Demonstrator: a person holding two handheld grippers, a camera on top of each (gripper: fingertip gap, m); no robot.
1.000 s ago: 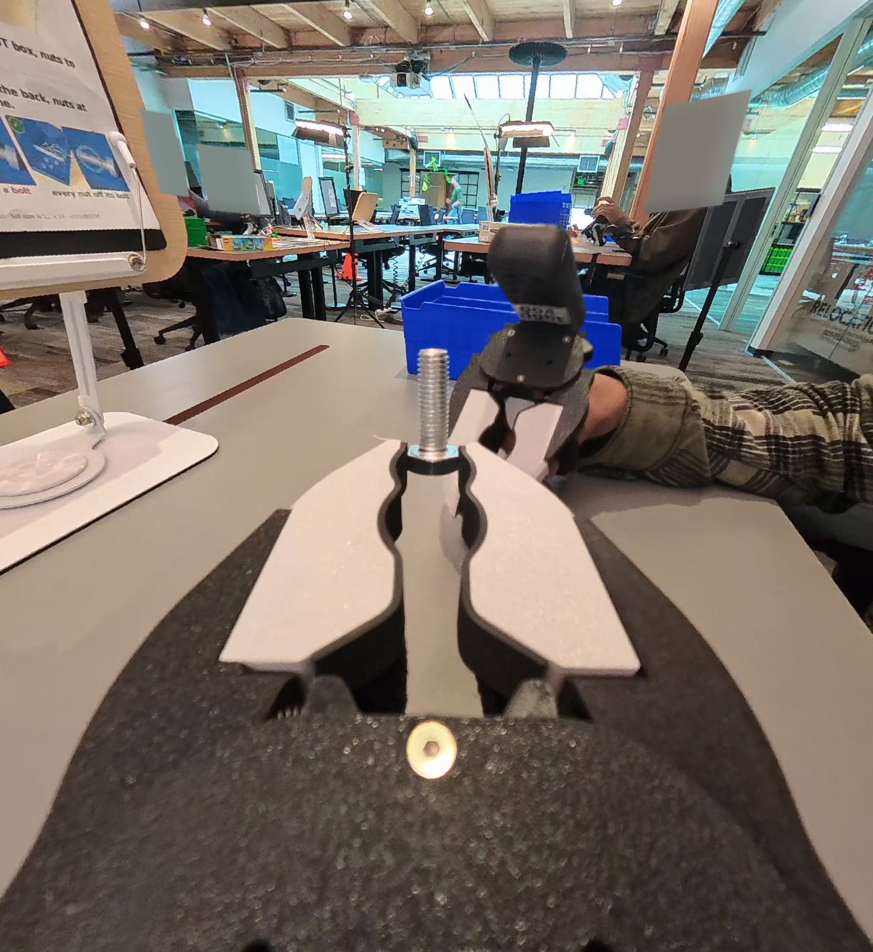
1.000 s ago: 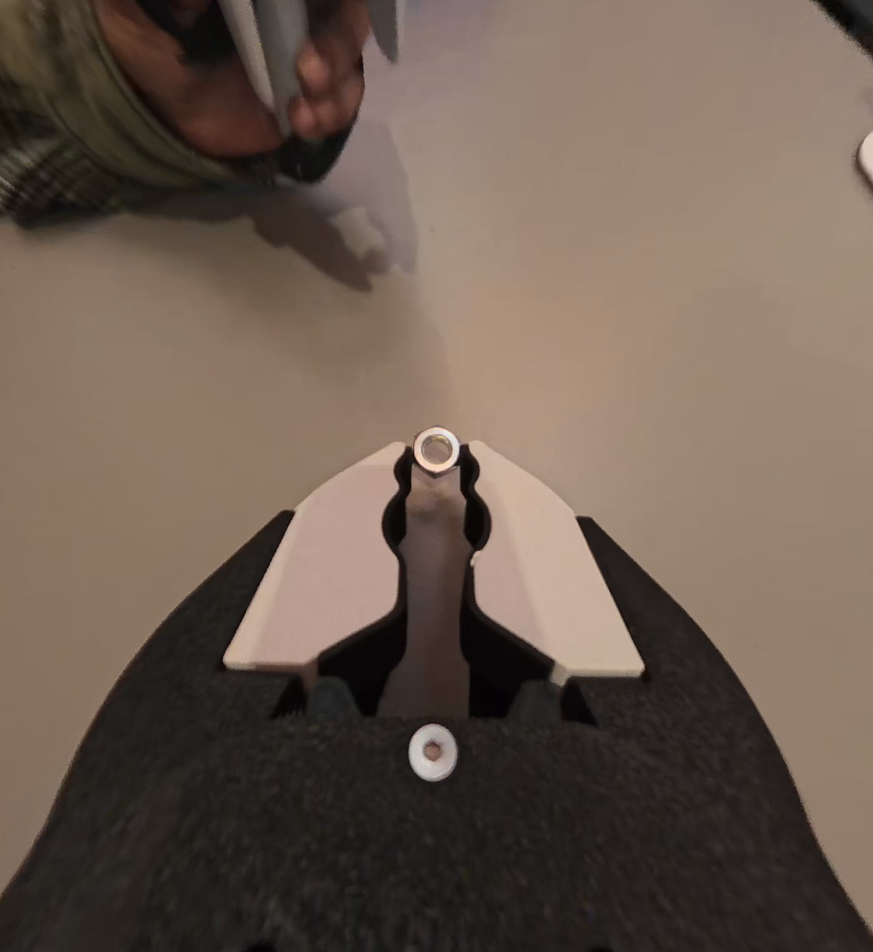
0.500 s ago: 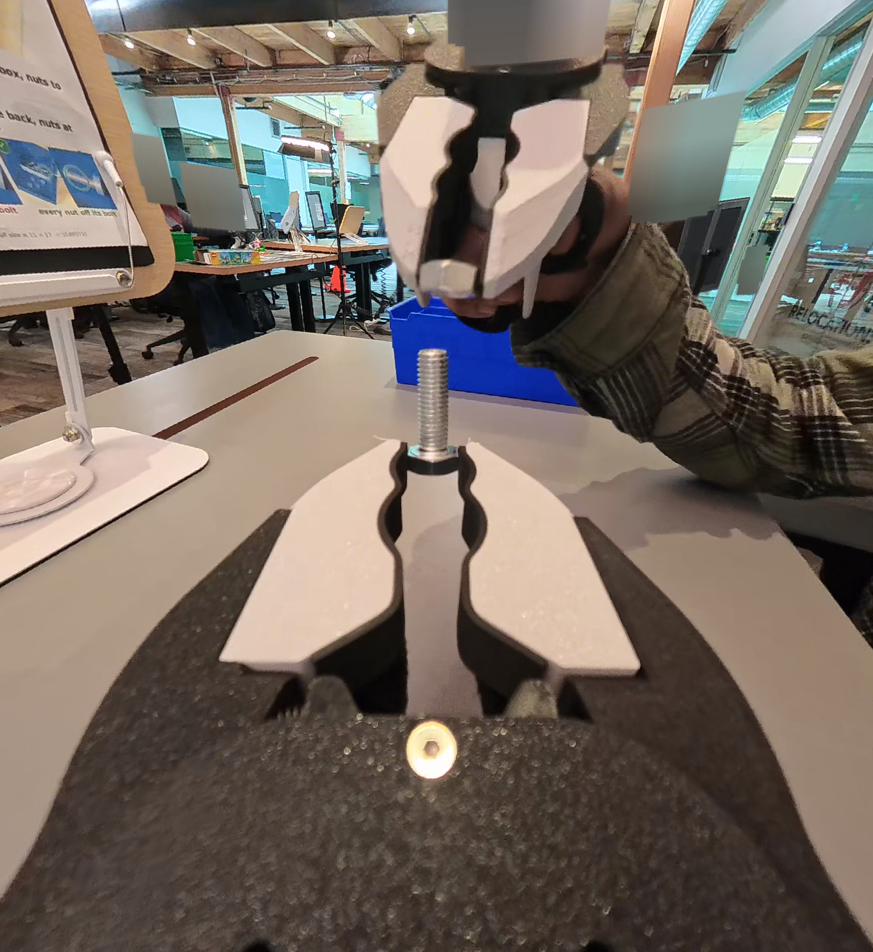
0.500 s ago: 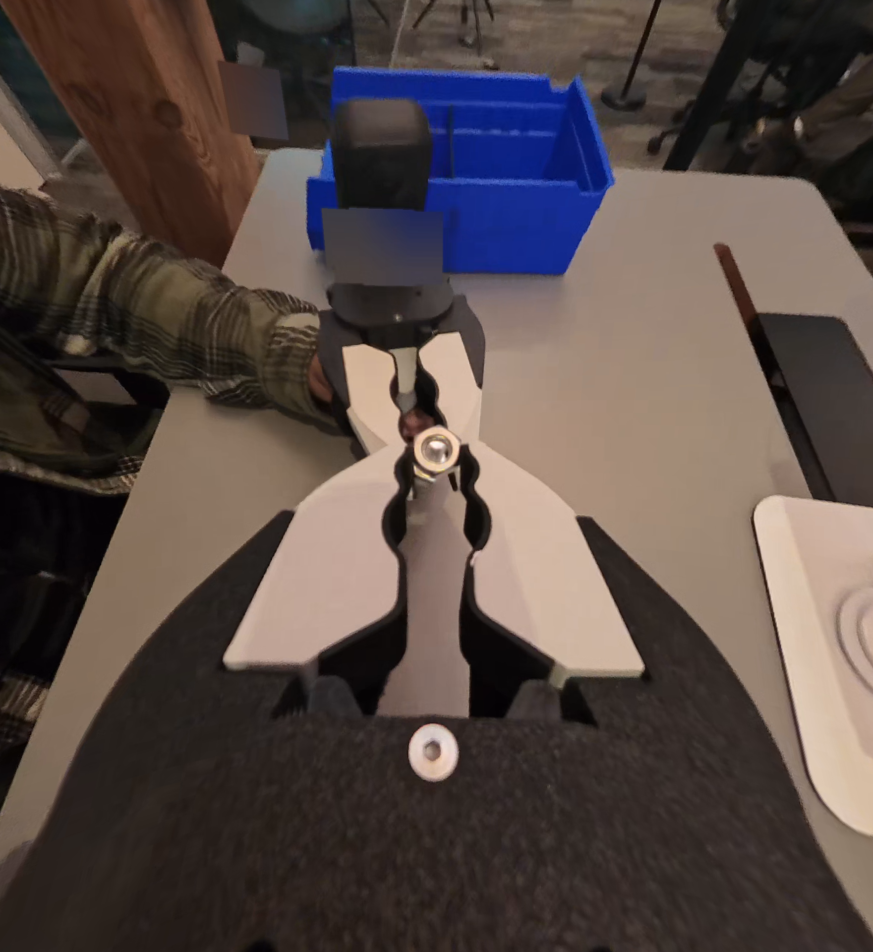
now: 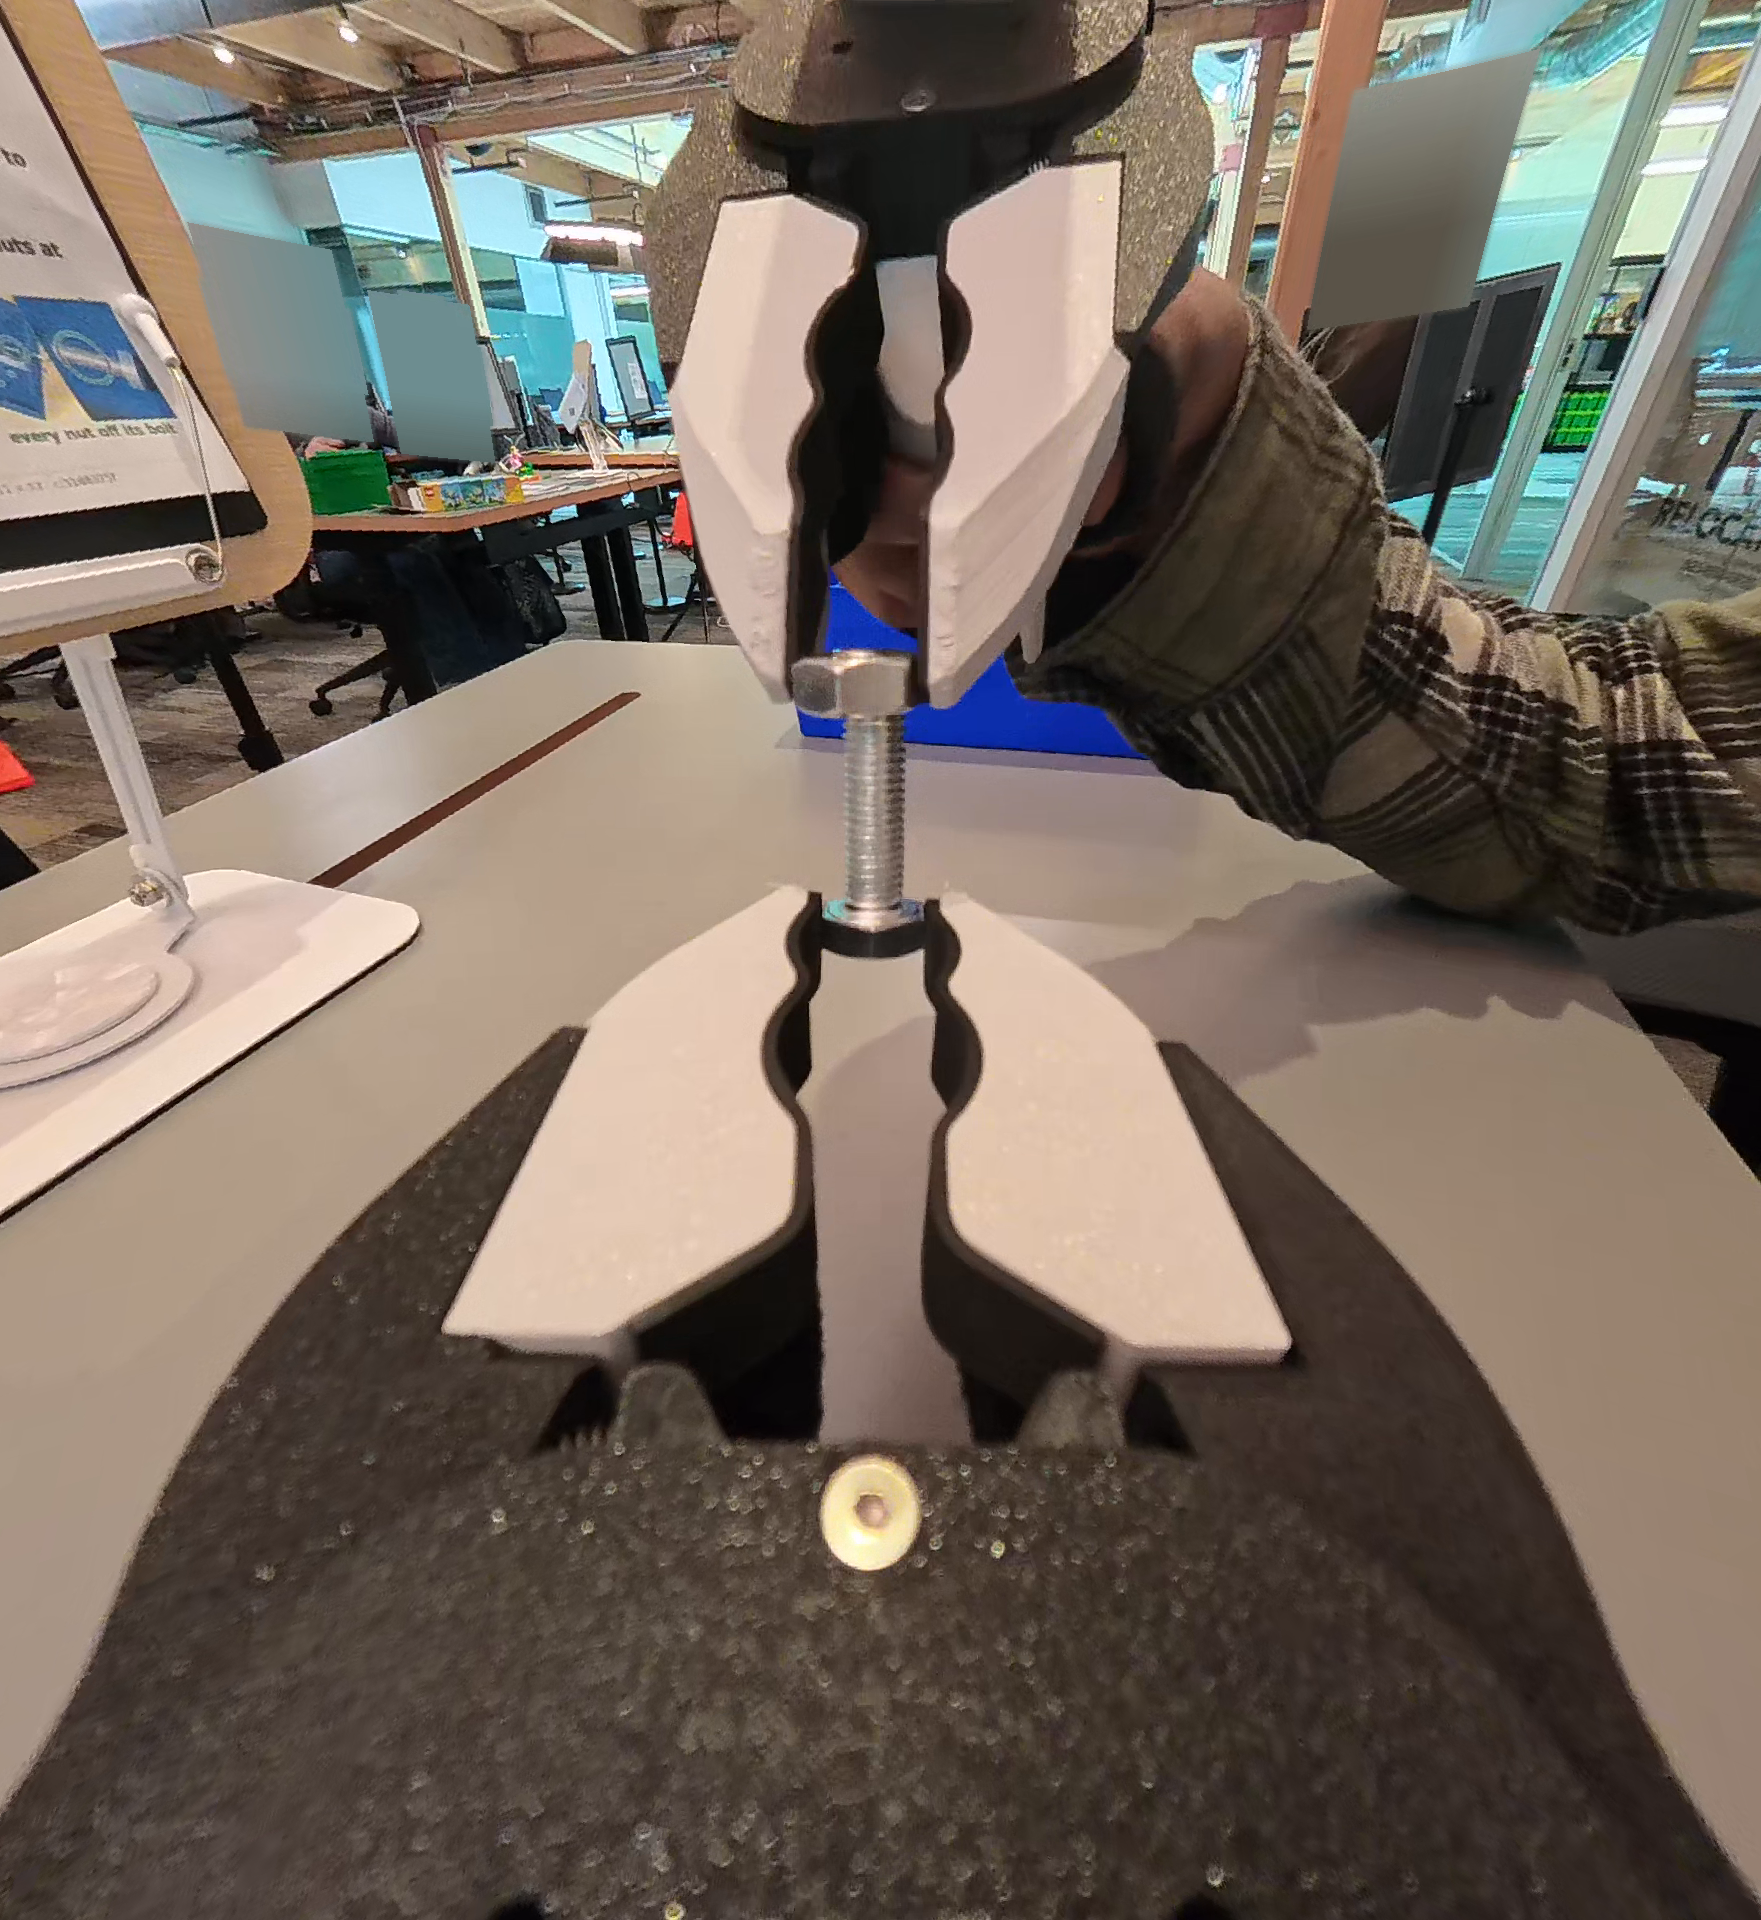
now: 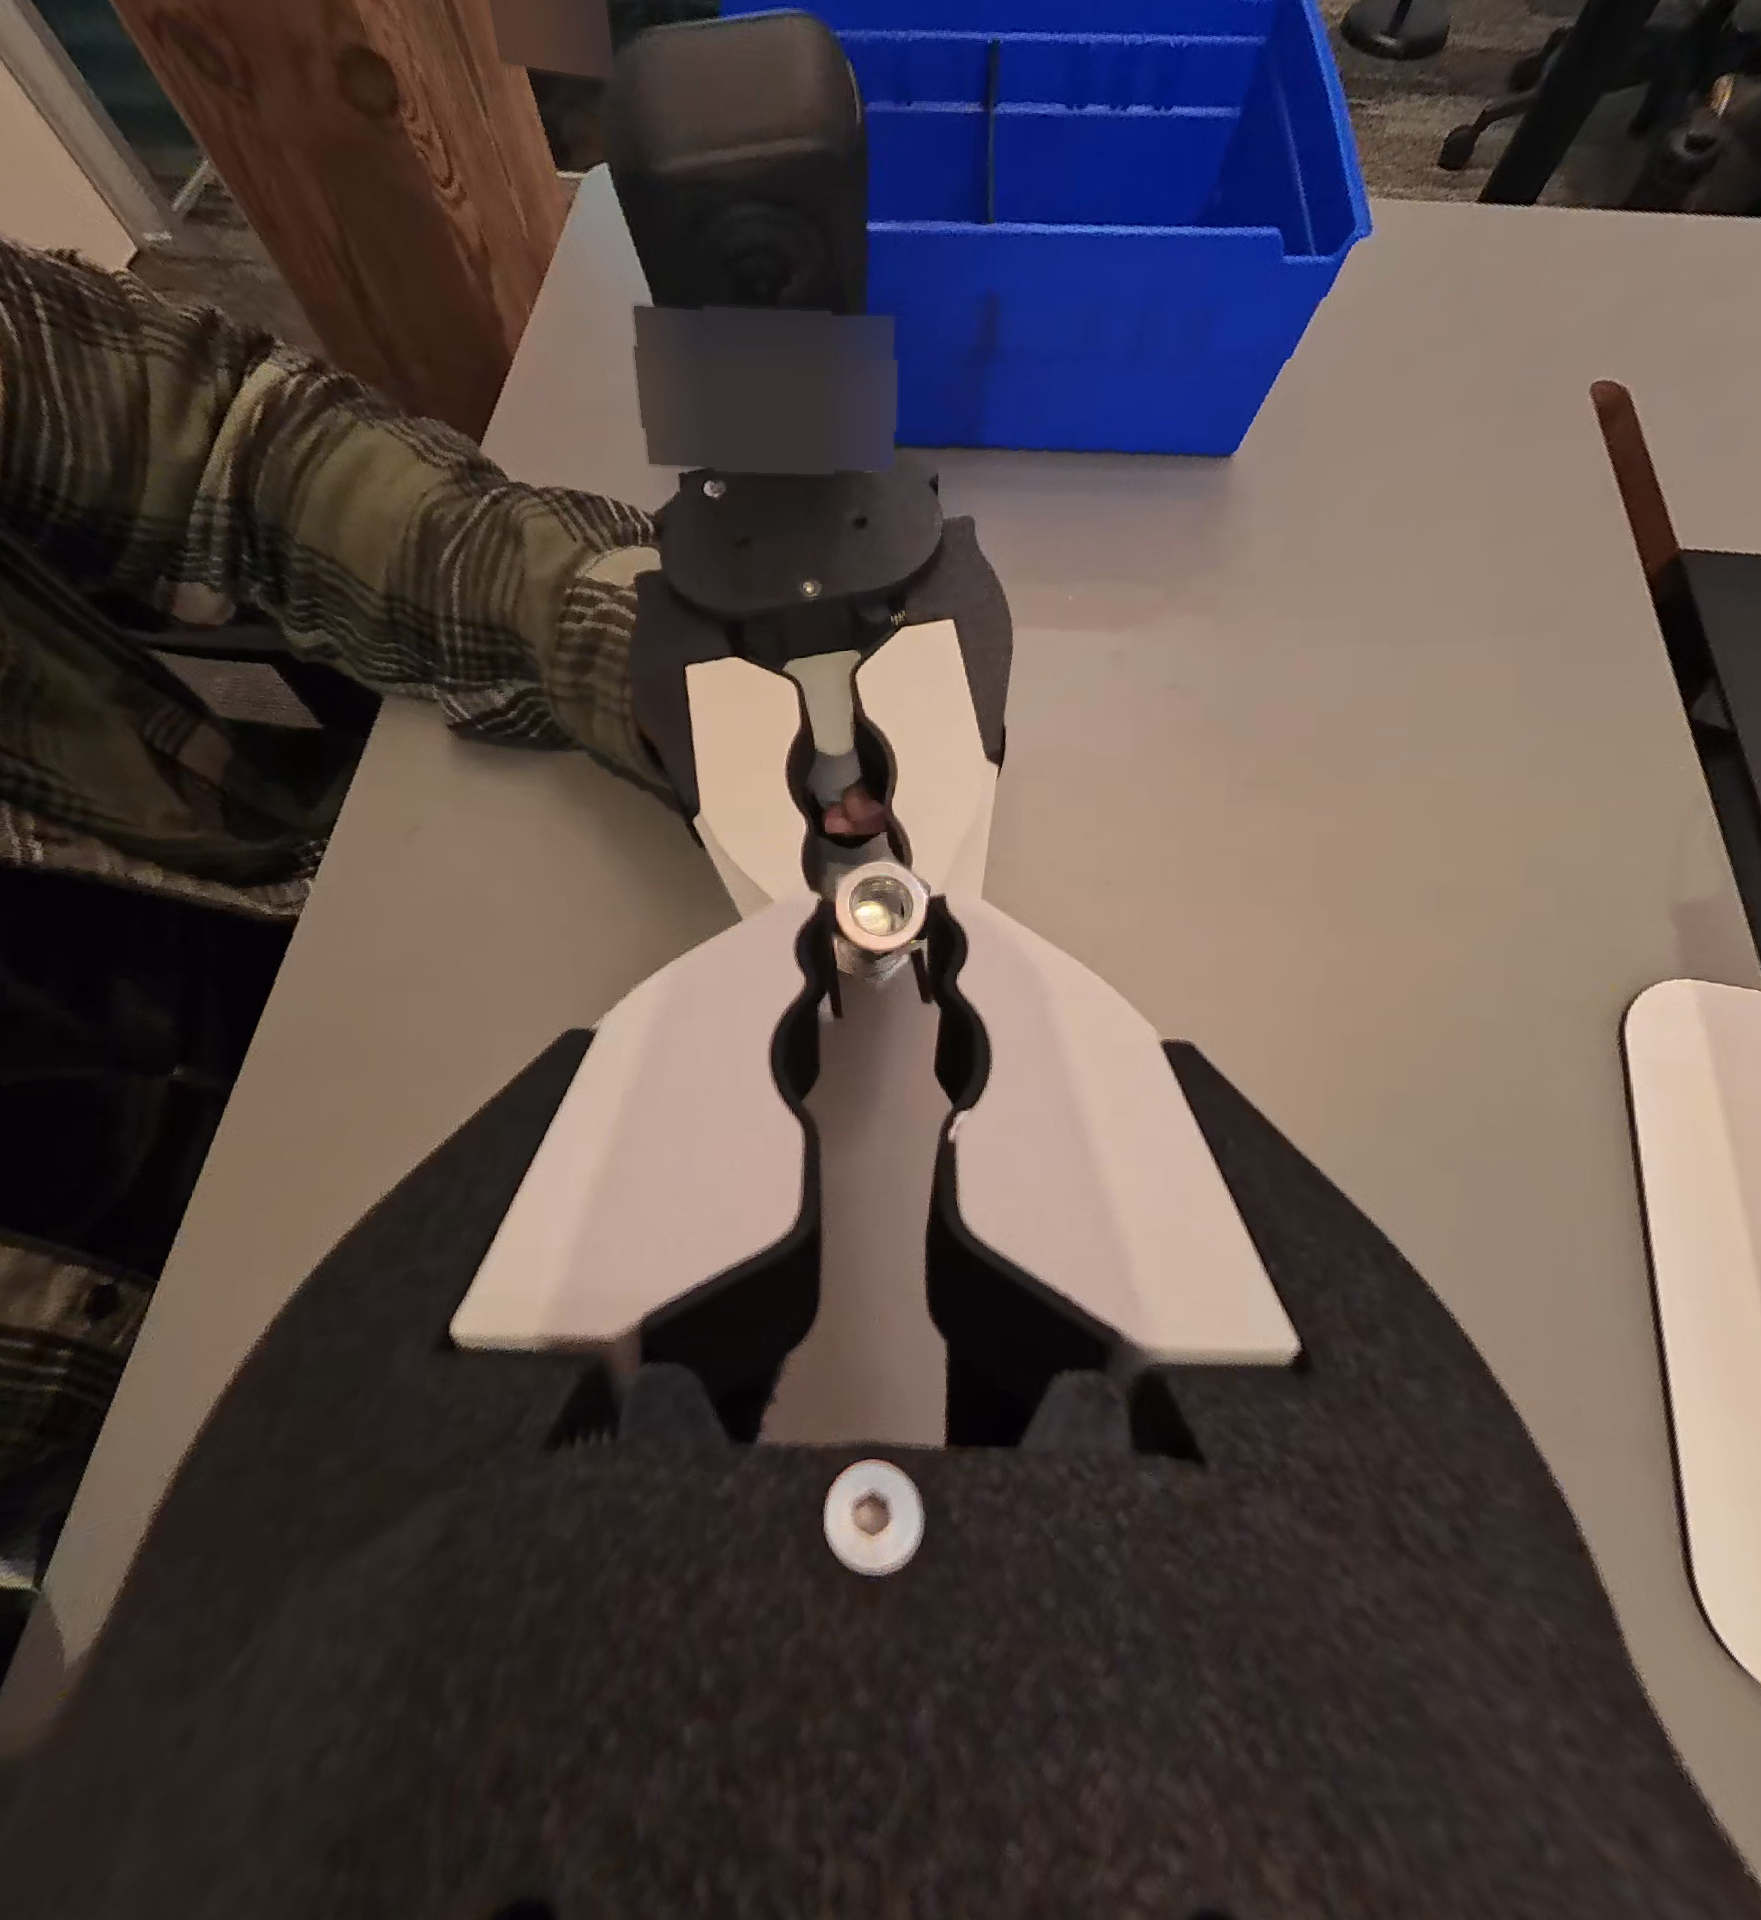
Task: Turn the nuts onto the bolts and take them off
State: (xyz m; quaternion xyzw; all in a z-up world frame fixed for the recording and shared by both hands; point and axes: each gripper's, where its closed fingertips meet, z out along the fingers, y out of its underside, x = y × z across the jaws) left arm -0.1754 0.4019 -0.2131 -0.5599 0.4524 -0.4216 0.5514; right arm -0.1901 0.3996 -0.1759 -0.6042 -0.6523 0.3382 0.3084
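A grey table [image 5: 647, 790] fills the lower half of both views. In the right wrist view a blue divided bin [image 6: 1115, 270] is seen at the top centre, at the table's far edge, and a white stand base [image 6: 1738, 1299] lies at the right edge; in the left wrist view the same base [image 5: 180, 987] is seen at the left, carrying a wooden board with a printed sheet [image 5: 45, 312] in the upper left. A plaid sleeve [image 5: 1427, 727] enters from the right of that view.

At the centre of the left wrist view, the left gripper [image 5: 871, 920] is closed narrowly on the head of a threaded steel bolt [image 5: 876, 810], which is held upright. Above it, the right gripper [image 5: 852, 686] is pointed downward, its white fingers clamped on a hex nut [image 5: 850, 686] placed on the bolt's upper end. In the right wrist view the nut [image 6: 878, 914] is seen end-on at frame centre, held between the right gripper [image 6: 878, 930] tips, with the left gripper [image 6: 855, 862] just beyond. Whether the threads are engaged cannot be told.
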